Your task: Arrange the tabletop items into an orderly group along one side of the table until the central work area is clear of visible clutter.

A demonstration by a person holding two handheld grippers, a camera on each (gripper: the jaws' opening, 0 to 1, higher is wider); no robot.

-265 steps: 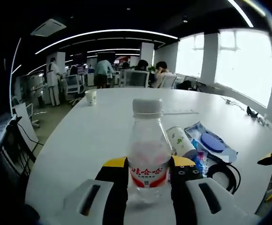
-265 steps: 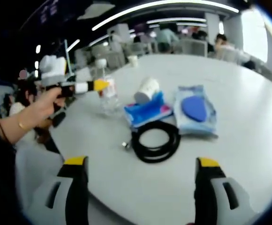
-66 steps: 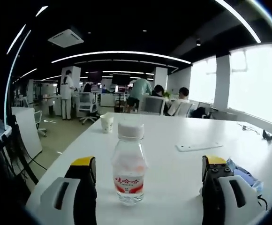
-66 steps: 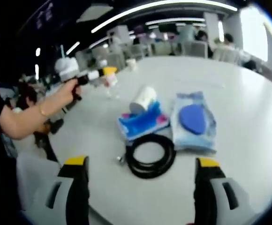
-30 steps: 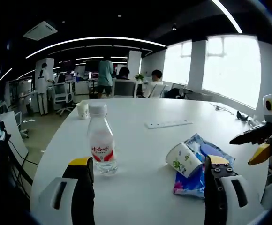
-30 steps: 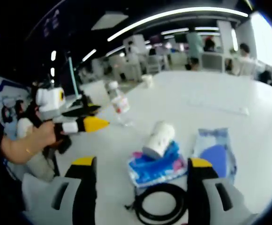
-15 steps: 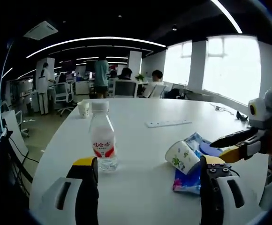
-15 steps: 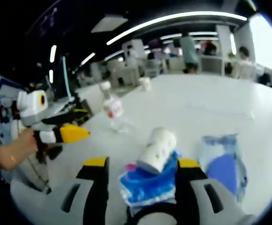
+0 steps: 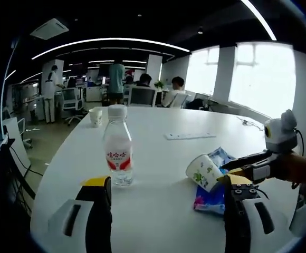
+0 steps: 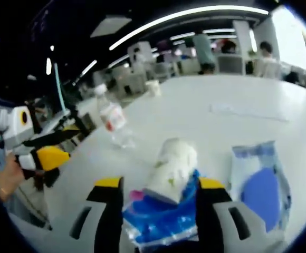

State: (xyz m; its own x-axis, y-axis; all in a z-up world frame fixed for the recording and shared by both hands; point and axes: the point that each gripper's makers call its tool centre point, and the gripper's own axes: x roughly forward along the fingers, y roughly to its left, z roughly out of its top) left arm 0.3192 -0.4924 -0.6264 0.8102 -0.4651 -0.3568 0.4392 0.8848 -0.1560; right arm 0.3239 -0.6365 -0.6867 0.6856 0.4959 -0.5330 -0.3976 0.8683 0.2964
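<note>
Trouble we expect: our right gripper [image 10: 155, 195], jaws part-open astride the tipped paper cup [image 10: 171, 166] lying on the blue pouch [image 10: 161, 219], may squash or roll it, while our left gripper [image 9: 161, 182] hangs wide, empty, near the bottle [image 9: 118, 147].

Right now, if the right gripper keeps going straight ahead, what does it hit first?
Probably the tipped paper cup, lying on the blue packet between the right gripper's open jaws. The packet's near edge might touch first; depth is unclear.
</note>
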